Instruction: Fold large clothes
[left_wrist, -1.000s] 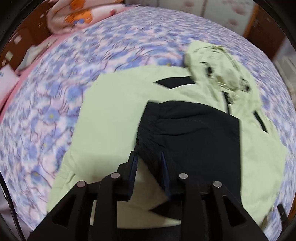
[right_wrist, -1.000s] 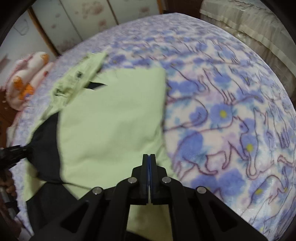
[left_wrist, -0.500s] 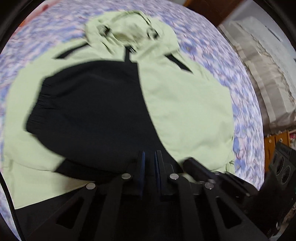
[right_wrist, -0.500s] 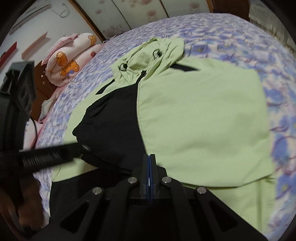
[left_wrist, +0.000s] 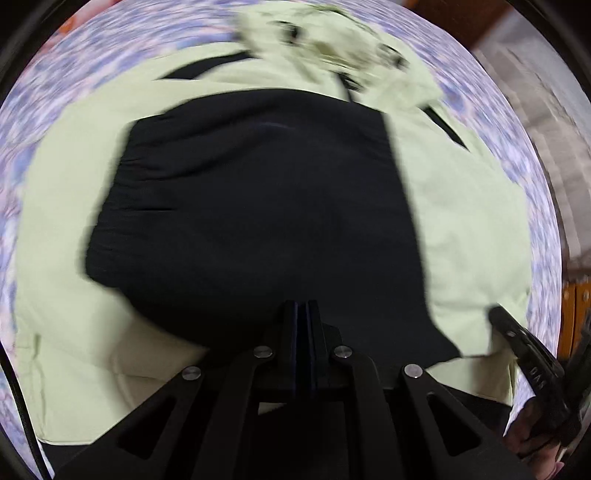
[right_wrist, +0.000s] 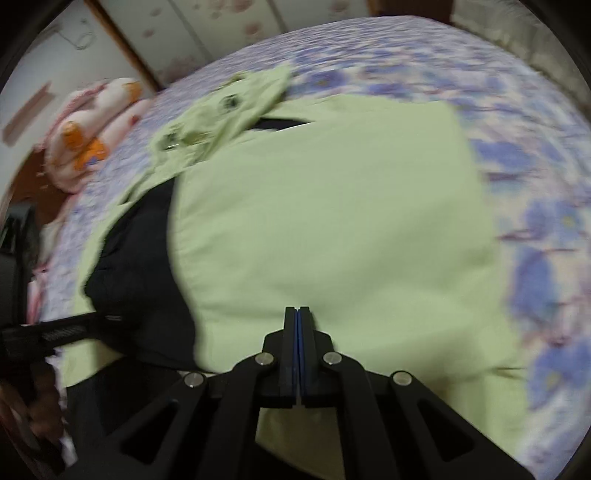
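Two grippers over jacket (left_wrist: 461, 221), spread flat on floral bedspread (right_wrist: 546, 229), black sleeve (left_wrist: 258, 206) folded across green body, hood (right_wrist: 221, 110) at far end. No containers. L gripper (left_wrist: 303, 314): jaws pressed together, nothing visibly between; a sec ago stood apart by sleeve cuff. R gripper (right_wrist: 297, 317): jaws pressed together, nothing held, same as before. Both views now closer to fabric.

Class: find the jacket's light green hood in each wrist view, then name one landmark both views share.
Left wrist: the hood lies at the top, right of centre.
Right wrist: the hood sits upper left, near the pink bedding.
Shared landmark: the jacket's black panel.
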